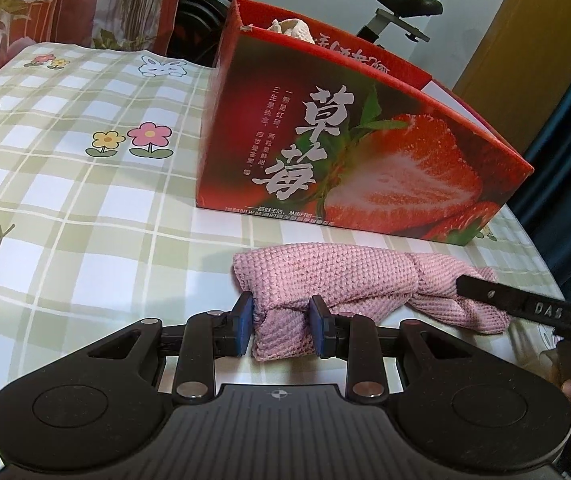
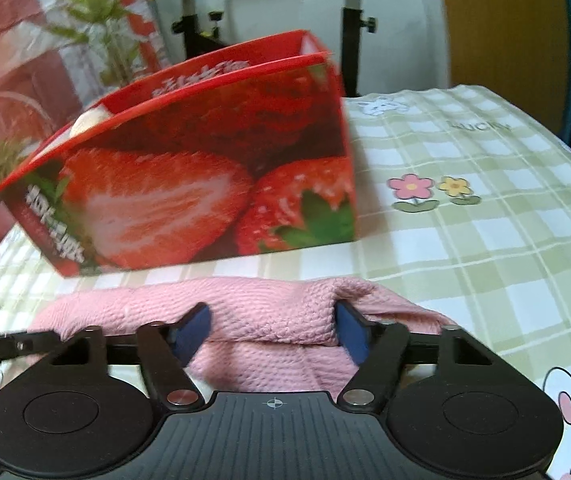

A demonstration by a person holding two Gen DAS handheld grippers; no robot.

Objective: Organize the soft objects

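- Black linkage and blue pads of the left gripper [image 1: 281, 328] fill the near edge of its view; its jaws are clamped on the folded end of the pink knitted cloth [image 1: 345, 280], which bulges between them.
- Just ahead of that gripper the cloth lies rolled across the checked tablecloth [image 1: 85, 184], stretching away to the gripper's right, where a black finger of the other tool touches it.
- Beyond the cloth stands the red strawberry box [image 1: 365, 152], open-topped, with a cream soft thing [image 1: 293, 28] peeking over its far rim.
- Right gripper [image 2: 271, 330]: its jaws straddle the other end of the cloth, both blue pads against the fabric, gripping a wide bunch.
- Behind the box stands an exercise bike [image 2: 357, 20].
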